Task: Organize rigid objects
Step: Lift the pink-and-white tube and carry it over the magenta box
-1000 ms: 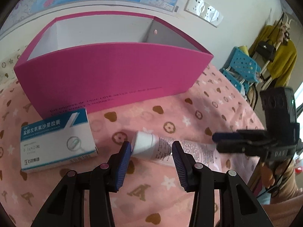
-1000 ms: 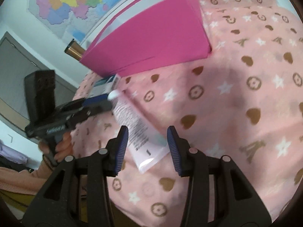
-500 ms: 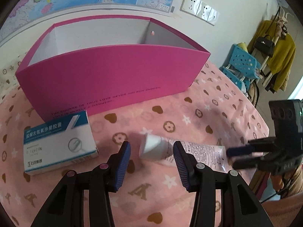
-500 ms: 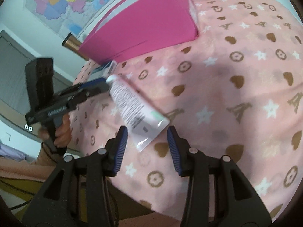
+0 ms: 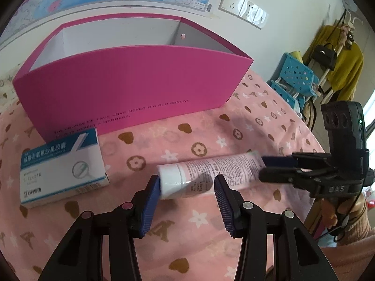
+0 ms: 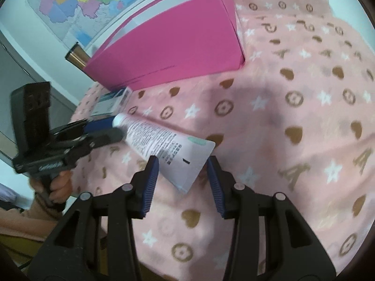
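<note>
since a second ago the tube (image 5: 211,173) is lying more squarely across your left gripper (image 5: 186,188), cap end toward the left pad, and the right gripper (image 6: 184,172) is now framing its flat crimped end.

going left to right: the white-and-blue medicine carton (image 5: 62,166), printed in chinese characters too blurred to read surely, is sitting on the pink blanket (image 5: 211,245) just in front of the pink box (image 5: 131,86), whose front is reading "the course of true love never did run smooth" with a second line ending in "madness". the tube is carrying fine print too small to read. the right gripper's body is showing the letters "das".

your left jaws are standing near their narrowest around the cap, the left pad at it, the right pad clear, so nothing is gripped. your right jaws are standing part open around the crimp, not clearly pinching it.

what could go wrong, in my judgement: the round cap is liable to roll or squirt out if you close off-centre, and the thin crimp could fold or slip sideways. both ends lifting unevenly could drop the tube short of the box.
</note>
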